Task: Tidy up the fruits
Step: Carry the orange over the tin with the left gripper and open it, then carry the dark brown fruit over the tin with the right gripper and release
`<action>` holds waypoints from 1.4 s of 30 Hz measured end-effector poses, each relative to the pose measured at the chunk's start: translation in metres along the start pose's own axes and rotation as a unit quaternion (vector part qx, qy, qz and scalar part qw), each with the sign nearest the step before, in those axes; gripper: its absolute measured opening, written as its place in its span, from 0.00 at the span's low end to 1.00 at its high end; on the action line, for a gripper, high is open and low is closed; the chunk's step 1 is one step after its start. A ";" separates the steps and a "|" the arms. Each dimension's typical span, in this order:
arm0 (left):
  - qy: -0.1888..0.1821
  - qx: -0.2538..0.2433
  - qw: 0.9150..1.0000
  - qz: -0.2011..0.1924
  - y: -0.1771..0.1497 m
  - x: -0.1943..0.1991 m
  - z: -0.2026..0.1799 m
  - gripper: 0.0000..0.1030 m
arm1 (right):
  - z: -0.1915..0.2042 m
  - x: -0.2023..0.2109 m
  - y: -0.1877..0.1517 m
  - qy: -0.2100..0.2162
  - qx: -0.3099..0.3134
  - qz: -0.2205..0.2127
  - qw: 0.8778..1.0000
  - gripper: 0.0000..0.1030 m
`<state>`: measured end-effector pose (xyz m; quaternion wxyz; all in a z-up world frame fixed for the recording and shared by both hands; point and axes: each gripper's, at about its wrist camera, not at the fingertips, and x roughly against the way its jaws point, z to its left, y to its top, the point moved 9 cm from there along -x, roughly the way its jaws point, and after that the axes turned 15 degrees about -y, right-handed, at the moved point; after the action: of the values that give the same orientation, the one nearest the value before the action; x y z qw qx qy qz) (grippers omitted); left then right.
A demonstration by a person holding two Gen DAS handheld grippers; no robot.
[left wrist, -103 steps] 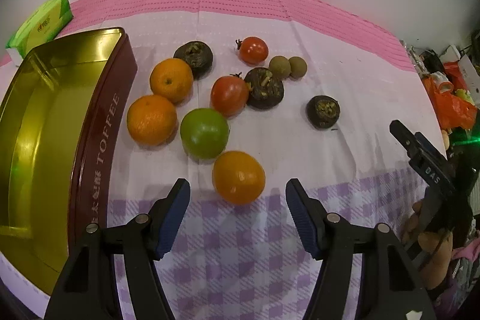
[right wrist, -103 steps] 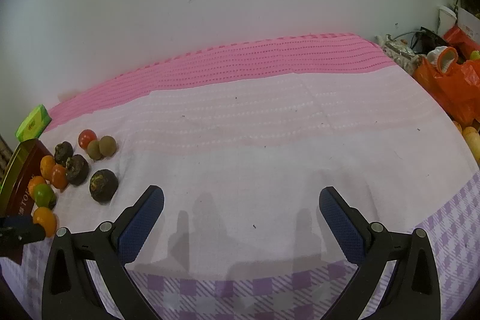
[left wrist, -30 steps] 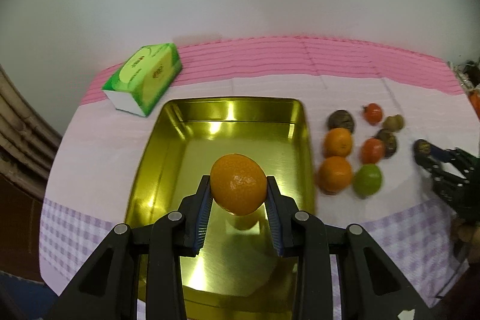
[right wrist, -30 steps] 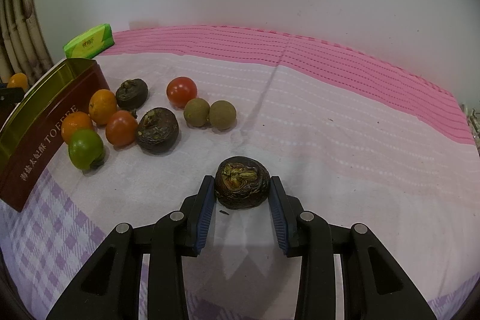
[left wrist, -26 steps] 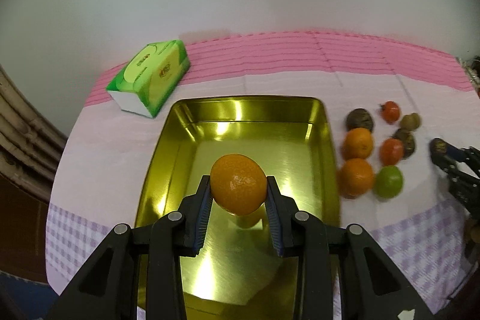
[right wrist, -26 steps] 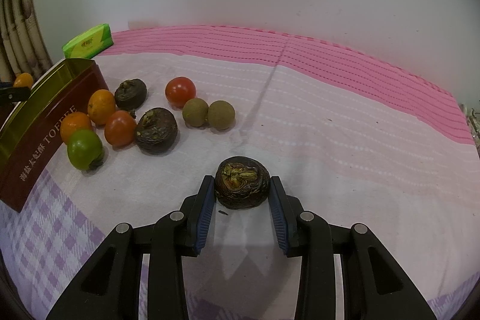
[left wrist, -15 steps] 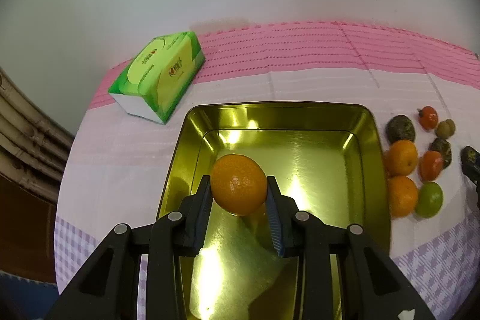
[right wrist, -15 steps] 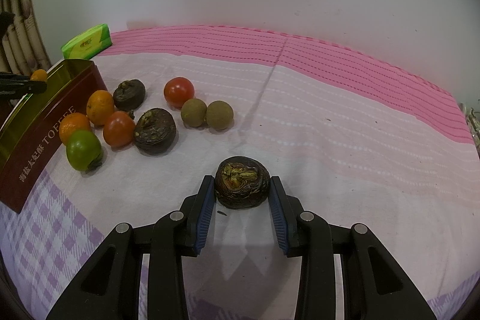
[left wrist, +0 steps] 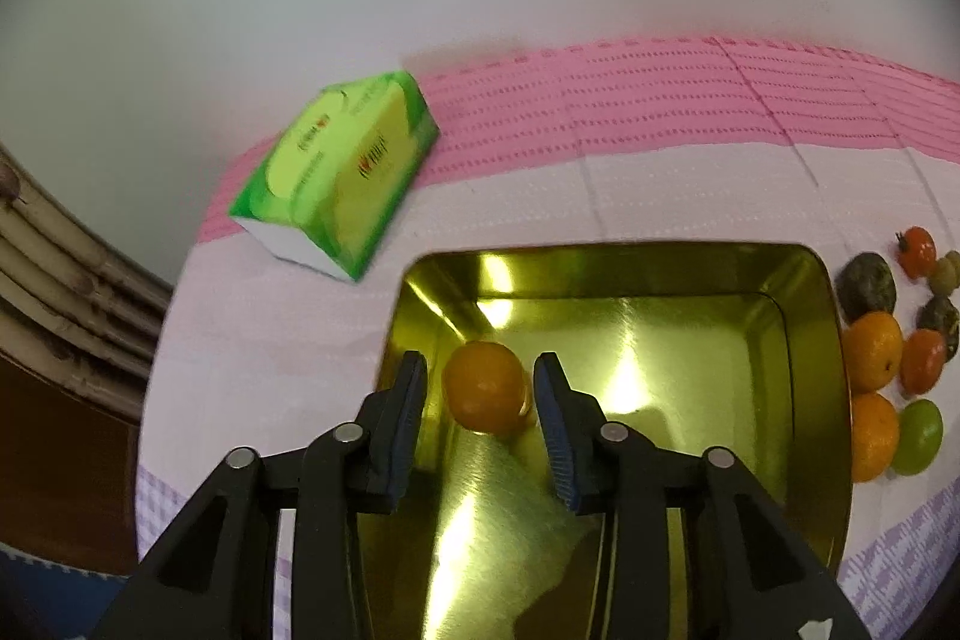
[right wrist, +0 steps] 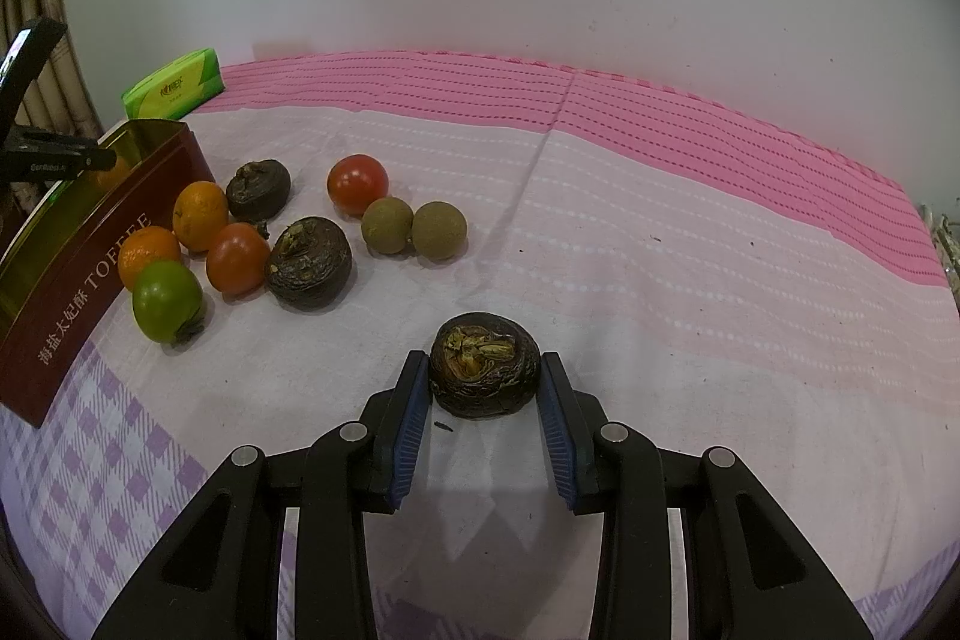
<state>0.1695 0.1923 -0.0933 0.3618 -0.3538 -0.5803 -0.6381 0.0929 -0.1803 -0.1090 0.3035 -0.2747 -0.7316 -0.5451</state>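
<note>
My left gripper (left wrist: 480,388) is open over the gold tin (left wrist: 804,268). An orange (left wrist: 485,387) lies on the tin floor near the far left corner, between the pads and clear of both. My right gripper (right wrist: 485,388) is shut on a dark brown wrinkled fruit (right wrist: 485,365) that rests on the cloth. More fruit lies beside the tin: two oranges (right wrist: 200,214), two red tomatoes (right wrist: 357,183), a green one (right wrist: 167,300), two dark fruits (right wrist: 308,262) and two brown longans (right wrist: 438,230).
A green tissue pack (left wrist: 336,172) lies behind the tin near the wall. The tin's red side reads TOFFEE (right wrist: 114,268). The left gripper shows at the left edge of the right wrist view (right wrist: 54,157). A bamboo chair (left wrist: 54,268) stands at the table's left.
My left gripper has opened and the orange has dropped from its pads onto the tin floor. The right gripper has stayed shut on the dark fruit without moving.
</note>
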 end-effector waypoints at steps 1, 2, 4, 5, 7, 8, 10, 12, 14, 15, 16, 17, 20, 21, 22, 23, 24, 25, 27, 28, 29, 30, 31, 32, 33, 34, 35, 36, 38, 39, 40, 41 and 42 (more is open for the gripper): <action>0.003 0.002 1.000 -0.006 0.002 0.004 0.002 0.47 | 0.000 0.000 0.000 0.000 0.000 0.000 1.000 0.36; 0.005 0.007 1.000 -0.012 0.003 0.009 0.005 0.52 | 0.000 0.000 0.000 0.000 0.000 0.000 1.000 0.36; -0.006 0.029 0.999 -0.030 0.002 0.026 0.010 0.64 | -0.001 0.000 0.000 0.000 0.000 0.000 1.000 0.36; -0.019 0.041 0.998 -0.043 0.001 0.034 0.012 0.65 | -0.001 0.000 0.000 0.000 0.000 0.000 1.000 0.36; -0.032 0.070 0.994 -0.072 -0.005 0.056 0.016 0.68 | -0.001 0.000 0.000 0.000 0.001 0.000 1.000 0.36; -0.033 0.086 0.992 -0.084 -0.011 0.068 0.019 0.72 | -0.001 0.000 0.000 0.000 0.001 0.001 1.000 0.36; -0.046 0.109 0.988 -0.096 -0.025 0.088 0.018 0.86 | -0.001 0.000 0.000 0.001 0.000 0.001 1.000 0.36; -0.073 0.113 0.987 -0.085 -0.041 0.102 0.011 0.86 | 0.000 0.000 0.001 0.003 -0.001 0.001 1.000 0.36; -0.087 0.108 0.989 -0.060 -0.064 0.114 0.000 0.86 | -0.002 0.000 0.002 0.005 -0.004 0.003 1.000 0.36; -0.084 0.112 0.988 -0.065 -0.073 0.121 -0.002 0.86 | -0.003 0.000 0.002 0.010 -0.010 0.006 1.000 0.36; -0.080 0.116 0.987 -0.074 -0.085 0.130 -0.005 0.86 | -0.004 0.001 0.001 0.015 -0.018 0.008 1.000 0.36; -0.077 0.119 0.987 -0.075 -0.096 0.136 -0.008 0.87 | -0.005 0.003 0.000 0.021 -0.027 0.012 0.999 0.36; -0.060 0.135 0.987 -0.064 -0.133 0.145 -0.015 0.90 | -0.010 0.010 -0.003 0.025 -0.045 0.015 0.999 0.36; -0.059 0.139 0.987 -0.061 -0.142 0.146 -0.017 0.90 | -0.010 0.015 -0.004 0.028 -0.050 0.015 0.998 0.36; -0.058 0.141 0.987 -0.056 -0.151 0.145 -0.019 0.90 | -0.009 0.018 -0.004 0.029 -0.051 0.015 0.998 0.36; -0.056 0.138 0.988 -0.050 -0.158 0.145 -0.023 0.90 | -0.008 0.023 -0.004 0.030 -0.050 0.013 0.998 0.36; -0.057 0.133 0.988 -0.048 -0.162 0.146 -0.026 0.90 | -0.006 0.027 -0.004 0.030 -0.049 0.011 0.998 0.36; -0.060 0.125 0.989 -0.049 -0.165 0.148 -0.030 0.90 | -0.003 0.033 -0.003 0.031 -0.048 0.009 0.998 0.36; -0.053 0.112 0.990 -0.063 -0.167 0.157 -0.034 0.90 | 0.003 0.044 -0.002 0.037 -0.051 0.005 0.998 0.36; -0.050 0.109 0.990 -0.071 -0.166 0.161 -0.034 0.90 | 0.008 0.052 0.000 0.044 -0.052 0.002 0.998 0.36; -0.050 0.105 0.990 -0.083 -0.163 0.166 -0.033 0.90 | 0.014 0.058 0.003 0.051 -0.052 -0.002 0.997 0.36; -0.055 0.105 0.989 -0.089 -0.161 0.168 -0.031 0.90 | 0.021 0.068 0.007 0.059 -0.048 -0.008 0.997 0.36; -0.061 0.111 0.987 -0.095 -0.159 0.171 -0.029 0.90 | 0.030 0.076 0.011 0.064 -0.041 -0.014 0.997 0.36; -0.065 0.118 0.986 -0.099 -0.157 0.172 -0.026 0.90 | 0.041 0.086 0.017 0.070 -0.031 -0.023 0.997 0.36; -0.067 0.127 0.984 -0.104 -0.158 0.172 -0.022 0.90 | 0.048 0.092 0.021 0.075 -0.025 -0.028 0.996 0.36; -0.066 0.135 0.983 -0.107 -0.159 0.173 -0.018 0.90 | 0.061 0.101 0.028 0.084 -0.014 -0.036 0.996 0.36; -0.065 0.140 0.982 -0.109 -0.160 0.172 -0.015 0.90 | 0.072 0.109 0.034 0.090 -0.005 -0.041 0.995 0.36; -0.063 0.145 0.981 -0.110 -0.160 0.171 -0.012 0.90 | 0.088 0.118 0.043 0.099 0.010 -0.050 0.994 0.36; -0.053 0.146 0.982 -0.110 -0.161 0.170 -0.007 0.90 | 0.109 0.129 0.055 0.112 0.028 -0.059 0.992 0.36; -0.046 0.142 0.983 -0.110 -0.161 0.170 -0.006 0.90 | 0.122 0.134 0.060 0.120 0.036 -0.063 0.990 0.36; -0.038 0.136 0.984 -0.110 -0.161 0.170 -0.004 0.90 | 0.136 0.139 0.068 0.130 0.045 -0.065 0.988 0.36; -0.027 0.128 0.985 -0.109 -0.161 0.171 -0.003 0.90 | 0.151 0.142 0.075 0.140 0.052 -0.066 0.987 0.36; -0.021 0.122 0.986 -0.108 -0.160 0.170 -0.001 0.90 | 0.159 0.142 0.079 0.146 0.056 -0.066 0.986 0.36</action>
<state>-0.0534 0.1933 -0.0225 0.3193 -0.2558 -0.6963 -0.5898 0.0334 0.0033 0.0117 0.3853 -0.1259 -0.7256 -0.5560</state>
